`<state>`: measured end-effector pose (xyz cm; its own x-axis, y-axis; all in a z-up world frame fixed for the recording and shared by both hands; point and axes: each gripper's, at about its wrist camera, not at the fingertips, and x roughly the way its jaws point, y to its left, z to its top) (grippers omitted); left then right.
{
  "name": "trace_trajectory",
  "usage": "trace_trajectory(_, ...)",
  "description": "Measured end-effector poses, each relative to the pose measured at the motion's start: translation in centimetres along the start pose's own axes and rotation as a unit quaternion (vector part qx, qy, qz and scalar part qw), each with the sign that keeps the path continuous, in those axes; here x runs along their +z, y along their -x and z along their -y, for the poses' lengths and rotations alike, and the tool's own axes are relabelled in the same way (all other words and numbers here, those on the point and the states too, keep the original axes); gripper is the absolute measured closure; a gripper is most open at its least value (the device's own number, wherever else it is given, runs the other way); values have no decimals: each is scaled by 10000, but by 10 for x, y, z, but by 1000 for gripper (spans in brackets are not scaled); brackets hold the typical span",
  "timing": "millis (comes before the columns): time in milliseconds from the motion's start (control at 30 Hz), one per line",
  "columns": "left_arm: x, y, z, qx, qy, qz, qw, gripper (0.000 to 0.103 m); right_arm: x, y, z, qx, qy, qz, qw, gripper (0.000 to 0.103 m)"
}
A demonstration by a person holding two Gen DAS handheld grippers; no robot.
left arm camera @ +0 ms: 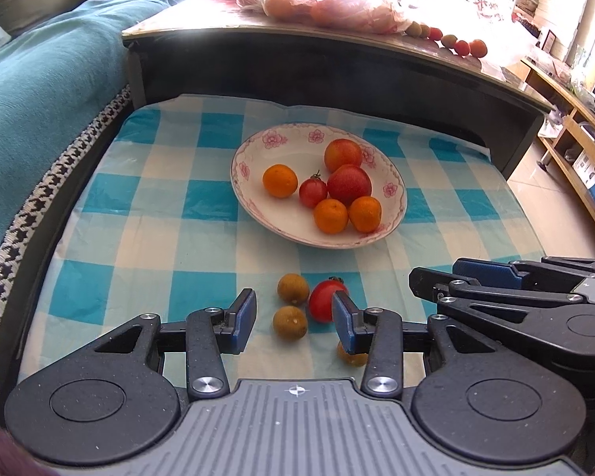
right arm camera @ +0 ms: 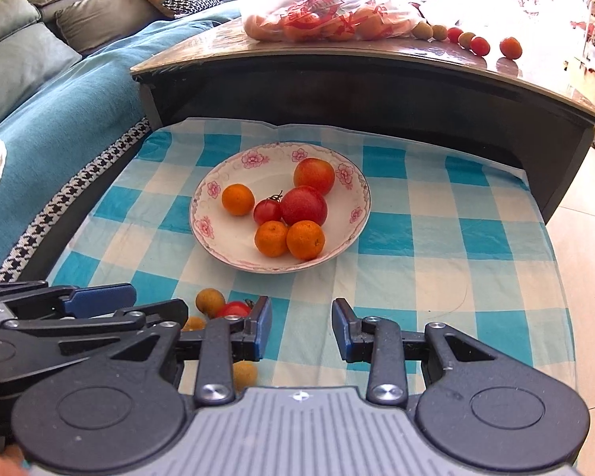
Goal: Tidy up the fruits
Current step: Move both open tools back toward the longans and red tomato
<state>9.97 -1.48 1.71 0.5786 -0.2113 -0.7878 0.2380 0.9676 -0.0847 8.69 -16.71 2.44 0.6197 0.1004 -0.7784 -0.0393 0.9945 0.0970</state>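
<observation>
red printing on the plastic bag (right arm camera: 329,8) of fruit on the dark raised table (right arm camera: 377,75) is visible but too blurred to read; no other writing can be made out. left gripper (left arm camera: 293,319), fingers spread wide and holding nothing, sits low over the blue-and-white checked cloth (left arm camera: 139,238). between its blue pads lie two brown longans (left arm camera: 293,288) (left arm camera: 290,322), touching neither pad; a red tomato (left arm camera: 325,300) rests just beside the right pad, partly hidden behind it, contact uncertain. a third longan (left arm camera: 351,357) shows under that finger. right gripper (right arm camera: 302,327), likewise wide apart and empty, has only bare cloth between its pads, the loose fruit lying to its left. floral-rimmed plate (right arm camera: 218,182), well ahead of both grippers, holds three oranges (right arm camera: 238,199) (right arm camera: 271,238) (right arm camera: 305,239), a small tomato (right arm camera: 267,211) and two large red fruits (right arm camera: 304,205) (right arm camera: 314,176).
</observation>
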Motion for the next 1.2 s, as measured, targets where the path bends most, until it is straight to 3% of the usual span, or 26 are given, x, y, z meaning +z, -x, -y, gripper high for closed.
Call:
trace_trajectory(633,-24,3,-1,154,-245,-167,9994,53,-26,2,-13,-62,168,-214,9996,68)
trace_trajectory(1200,-31,1,1,582,-666,-96,9960,50,-32,-10,-20,13,273,-340,9990,68)
